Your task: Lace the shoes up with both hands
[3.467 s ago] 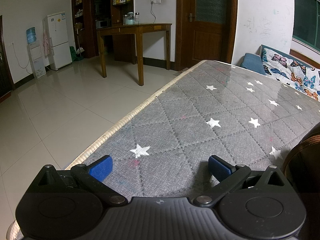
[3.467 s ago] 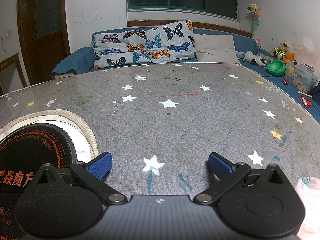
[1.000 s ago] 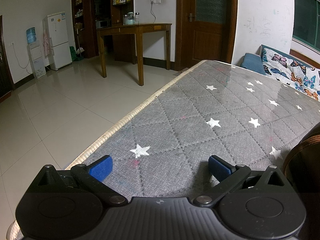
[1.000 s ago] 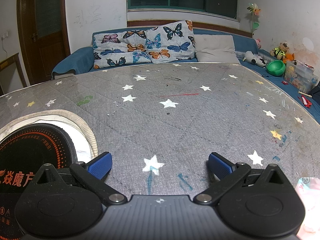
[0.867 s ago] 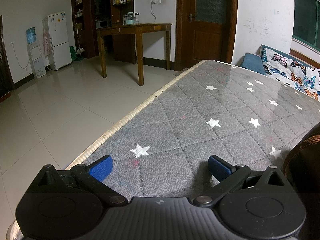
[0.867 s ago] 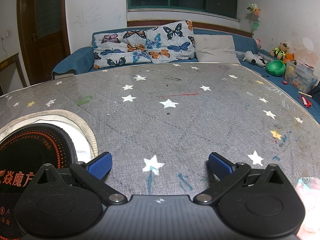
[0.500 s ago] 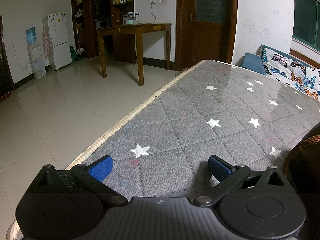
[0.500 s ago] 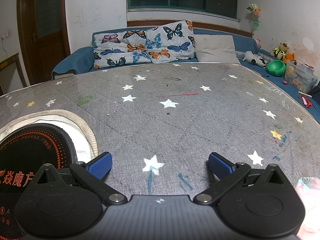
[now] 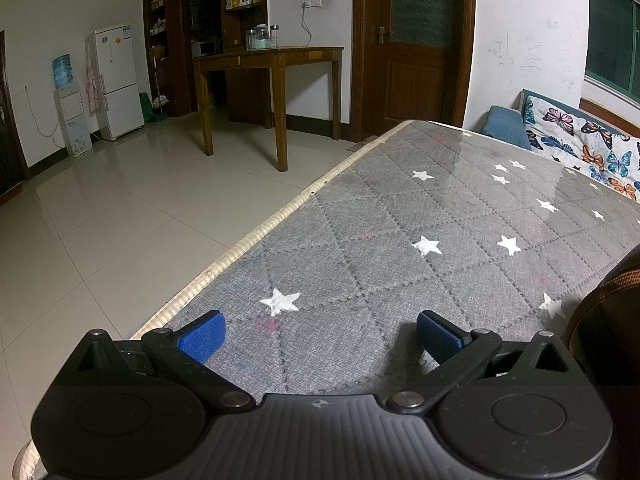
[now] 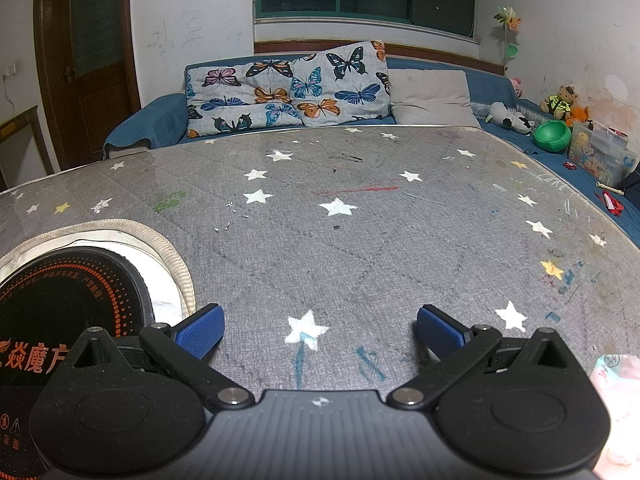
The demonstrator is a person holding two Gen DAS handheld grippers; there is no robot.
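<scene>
Shoe and laces: not identifiable in either view. Left tool (image 9: 318,330): blue pads apart, nothing between them, low over a grey star-printed table (image 9: 400,240) near its piped edge; a dark brown-trimmed object (image 9: 600,320), kind unclear, at the right margin. Right tool (image 10: 320,330): pads apart, empty, over the same table. Black round cooktop (image 10: 68,300) set in a rope-edged cutout, left. Butterfly cushion (image 10: 288,88) on the sofa beyond.

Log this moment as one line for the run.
left claw: open, empty | right claw: open, empty | both low over grey star-patterned quilted table cover | shoe, laces: not in view | lacing: not started
</scene>
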